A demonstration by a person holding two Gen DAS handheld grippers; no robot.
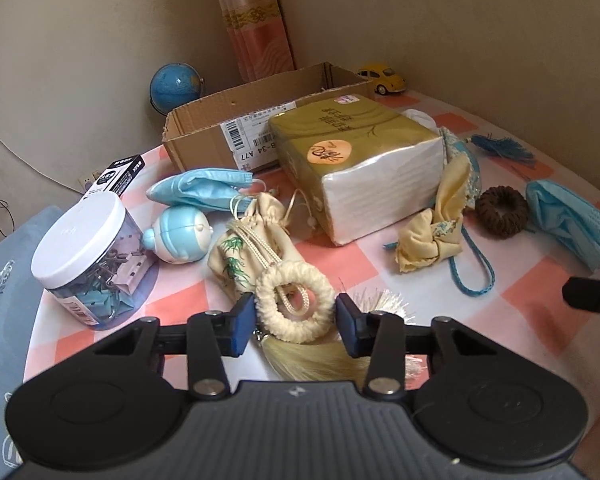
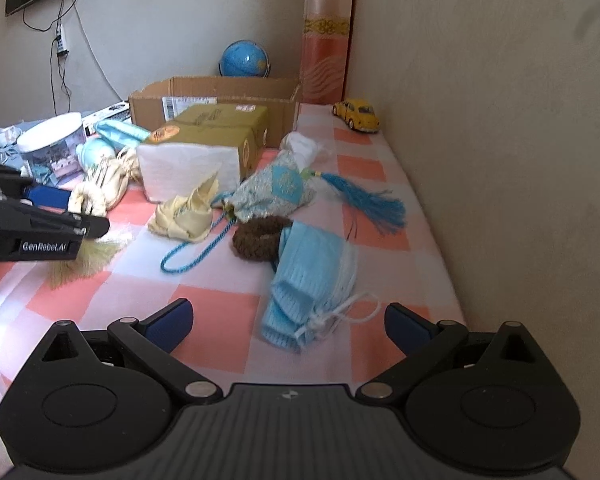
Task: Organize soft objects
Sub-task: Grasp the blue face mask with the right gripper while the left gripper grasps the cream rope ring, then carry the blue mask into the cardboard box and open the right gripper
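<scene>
My left gripper [image 1: 296, 320] has its blue pads on either side of a cream hair scrunchie [image 1: 296, 300], which lies on a cream drawstring pouch [image 1: 244, 248] with a blond tassel [image 1: 316, 360]. The pads touch its sides without squeezing it. My right gripper [image 2: 288, 326] is open wide over a crumpled blue face mask [image 2: 312, 280]. Beyond that mask lie a brown scrunchie [image 2: 260, 238], a yellow cloth [image 2: 188, 212] and a blue brocade pouch [image 2: 280, 188] with a blue tassel [image 2: 372, 200]. A second blue mask [image 1: 204, 190] lies by the cardboard box [image 1: 204, 128].
A tissue pack [image 1: 360, 164] stands mid-table on the pink checked cloth [image 1: 540, 300]. A jar of clips [image 1: 88, 248], a blue-white toy [image 1: 180, 240], a black carton [image 1: 116, 174], a globe [image 1: 176, 88] and a yellow toy car [image 1: 384, 78] stand around. Walls close the back and right.
</scene>
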